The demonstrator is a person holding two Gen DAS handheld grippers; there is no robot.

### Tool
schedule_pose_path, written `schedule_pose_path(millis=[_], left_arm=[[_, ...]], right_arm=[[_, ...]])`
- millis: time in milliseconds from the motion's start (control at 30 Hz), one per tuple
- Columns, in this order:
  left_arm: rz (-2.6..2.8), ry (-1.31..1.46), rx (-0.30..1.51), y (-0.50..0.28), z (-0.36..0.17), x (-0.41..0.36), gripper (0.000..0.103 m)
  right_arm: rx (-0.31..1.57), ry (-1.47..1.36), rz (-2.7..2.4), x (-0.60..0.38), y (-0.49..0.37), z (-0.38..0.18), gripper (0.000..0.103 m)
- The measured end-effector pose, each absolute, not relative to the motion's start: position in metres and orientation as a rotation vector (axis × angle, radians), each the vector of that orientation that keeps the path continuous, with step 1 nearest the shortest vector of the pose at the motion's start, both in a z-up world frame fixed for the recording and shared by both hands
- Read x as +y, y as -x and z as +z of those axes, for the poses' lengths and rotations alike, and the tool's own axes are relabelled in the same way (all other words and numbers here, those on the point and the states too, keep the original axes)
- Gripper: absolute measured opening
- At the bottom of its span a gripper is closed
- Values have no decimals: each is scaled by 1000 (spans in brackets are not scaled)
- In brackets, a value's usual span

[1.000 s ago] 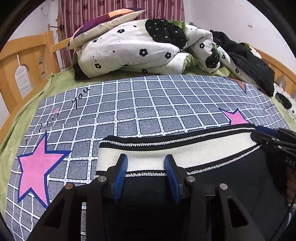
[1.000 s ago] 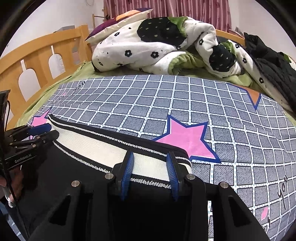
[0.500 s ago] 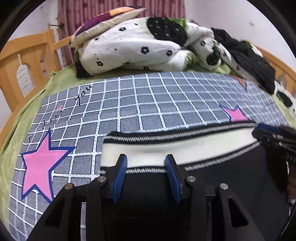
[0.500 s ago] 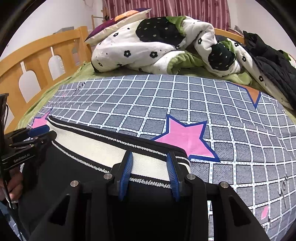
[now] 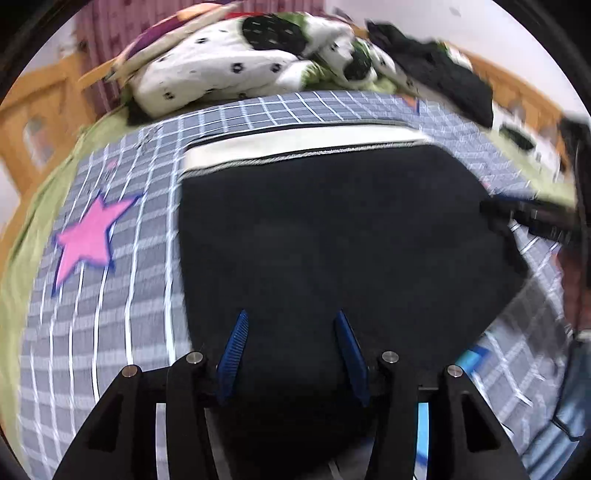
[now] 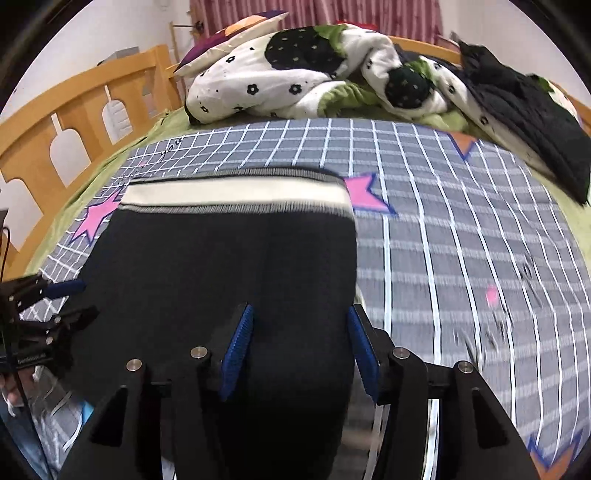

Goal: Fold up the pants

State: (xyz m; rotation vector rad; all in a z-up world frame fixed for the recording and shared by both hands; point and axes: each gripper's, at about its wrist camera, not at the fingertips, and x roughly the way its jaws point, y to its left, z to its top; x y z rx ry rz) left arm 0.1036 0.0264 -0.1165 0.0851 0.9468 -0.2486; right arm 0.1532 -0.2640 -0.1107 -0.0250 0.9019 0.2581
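Note:
Black pants (image 5: 332, 236) with a cream waistband (image 5: 295, 146) lie flat on the grey checked bedspread (image 5: 122, 295), waistband at the far end. In the right wrist view the pants (image 6: 221, 266) and waistband (image 6: 236, 194) show the same way. My left gripper (image 5: 291, 332) is open above the near part of the black fabric, holding nothing. My right gripper (image 6: 299, 325) is open over the pants' right edge, holding nothing. The right gripper also shows at the right edge of the left wrist view (image 5: 532, 218); the left gripper shows at the left of the right wrist view (image 6: 48, 306).
A crumpled white floral duvet (image 6: 295, 81) and a pillow (image 6: 236, 33) lie at the head of the bed. A black garment (image 6: 528, 118) lies at the far right. A wooden bed rail (image 6: 74, 122) runs along the left.
Both grippers have pulled back from the waistband toward me and now sit over the lower fabric. The waistband lies flat farther away. Both views are motion-blurred.

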Motion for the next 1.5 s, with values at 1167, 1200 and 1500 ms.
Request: schedule_pose_path(millis=[1167, 1200, 1500], left_arm=[[-159, 38, 893, 2, -119, 70, 22], [-172, 55, 861, 3, -111, 70, 22], [-131, 112, 835, -62, -107, 46, 38]], right_arm=[[879, 78, 274, -278, -97, -102, 52], [859, 75, 273, -282, -96, -98, 52], [844, 19, 279, -283, -109, -100, 52]])
